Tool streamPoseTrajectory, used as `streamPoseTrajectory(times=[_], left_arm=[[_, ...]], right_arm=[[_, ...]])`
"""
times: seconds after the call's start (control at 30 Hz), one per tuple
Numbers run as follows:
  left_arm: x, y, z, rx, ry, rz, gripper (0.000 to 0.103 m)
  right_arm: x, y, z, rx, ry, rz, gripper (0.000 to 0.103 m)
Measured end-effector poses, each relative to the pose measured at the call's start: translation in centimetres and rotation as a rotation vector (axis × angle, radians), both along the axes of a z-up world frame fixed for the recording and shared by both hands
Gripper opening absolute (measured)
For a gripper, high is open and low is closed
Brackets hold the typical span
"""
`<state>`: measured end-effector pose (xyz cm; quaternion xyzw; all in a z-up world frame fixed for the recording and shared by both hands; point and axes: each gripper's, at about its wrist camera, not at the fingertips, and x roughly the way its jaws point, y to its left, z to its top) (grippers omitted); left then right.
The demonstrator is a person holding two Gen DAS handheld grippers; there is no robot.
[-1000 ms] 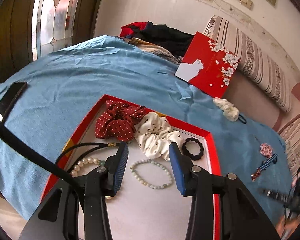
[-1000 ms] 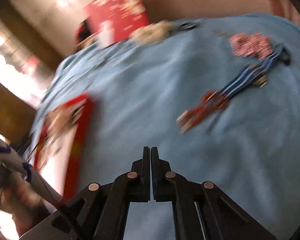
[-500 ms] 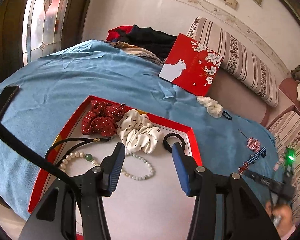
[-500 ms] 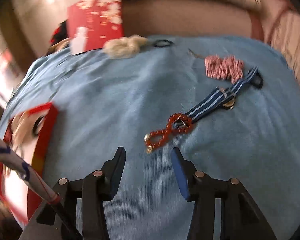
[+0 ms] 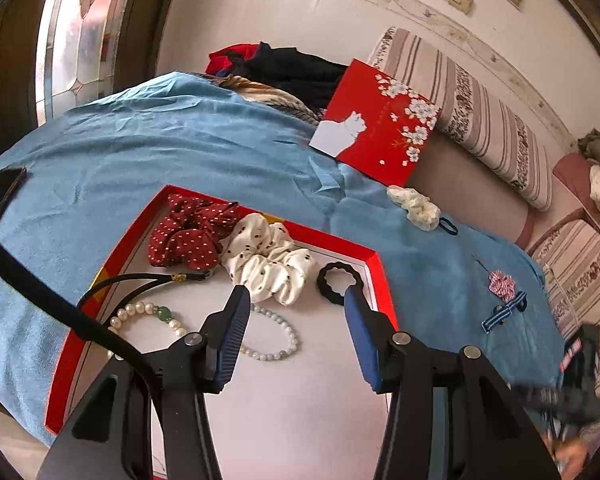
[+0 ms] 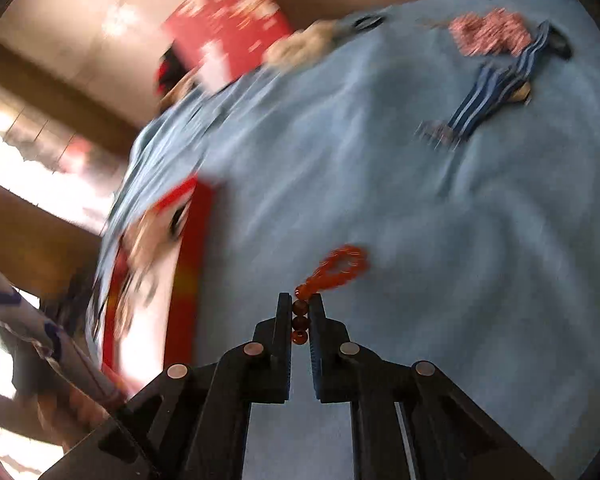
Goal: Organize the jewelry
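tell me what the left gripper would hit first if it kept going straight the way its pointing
Probably the white polka-dot scrunchie in the red tray. The left gripper stands open above the tray's white floor, the scrunchie just beyond its fingertips; the pale bead bracelet lies beneath. Depth is uncertain.

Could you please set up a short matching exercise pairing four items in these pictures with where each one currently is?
Items:
1. orange bead bracelet
2. black ring hair tie
3. cream scrunchie
4. blue striped ribbon clip

Places:
A. inside the red tray, by its far right corner
B. on the blue cloth just in front of the red gift box
C. pinched between the right gripper fingers
D. on the blue cloth beside a pink bow

Pairs: 1-C, 2-A, 3-B, 4-D
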<state>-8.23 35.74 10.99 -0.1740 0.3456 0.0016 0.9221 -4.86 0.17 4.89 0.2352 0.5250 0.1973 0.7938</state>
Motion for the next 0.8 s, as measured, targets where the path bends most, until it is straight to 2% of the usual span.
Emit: streamPoseTrajectory(times=[0.07, 0.13, 0.17, 0.2, 0.3, 0.43, 0.6, 0.73, 0.8], left_arm=[[-0.1, -0.3, 0.1, 0.002, -0.007, -0.013, 0.048], [-0.2, -0.6, 0.2, -0.004, -0.013, -0.025, 0.048], [-0.3, -0.8, 0.3, -0.011, -0.016, -0.034, 0.048], [-0.4, -1.0, 0.3, -0.017, -0.018, -0.045, 0.048], [-0.8, -2.6, 0.8, -0.021, -0.029, -0.110, 0.048], [-2.0, -6.8, 1.1, -0.024, -0.026, -0.254, 0.049], [-2.7, -14.3, 0.5, -0.003, 0.052, -0.449, 0.048], [-1.0, -18.8, -0.7, -0.007, 0.165, -0.487, 0.048], [-0.3, -19.9, -1.3, -0.003, 0.184, -0.483, 0.048]], right_arm=[[-1.7, 0.6, -0.7, -0.027, 0.014, 0.042, 0.009], [-3.3, 0.4, -1.1, -0.123, -0.010, 0.046, 0.009], [-3.4, 0.1, -1.1, -0.124, -0.021, 0.042, 0.009], [-3.8, -0.5, -0.9, -0.135, -0.026, 0.022, 0.013], [-4.6, -2.6, -0.1, -0.204, -0.054, -0.055, 0.037], [-5.0, -5.0, 0.5, -0.237, -0.072, -0.101, 0.038], [-4.8, -7.9, 1.3, -0.260, -0.093, -0.157, 0.038], [-3.0, -10.0, 2.8, -0.291, -0.129, -0.207, 0.038], [-0.8, -10.9, 3.9, -0.317, -0.160, -0.227, 0.038]])
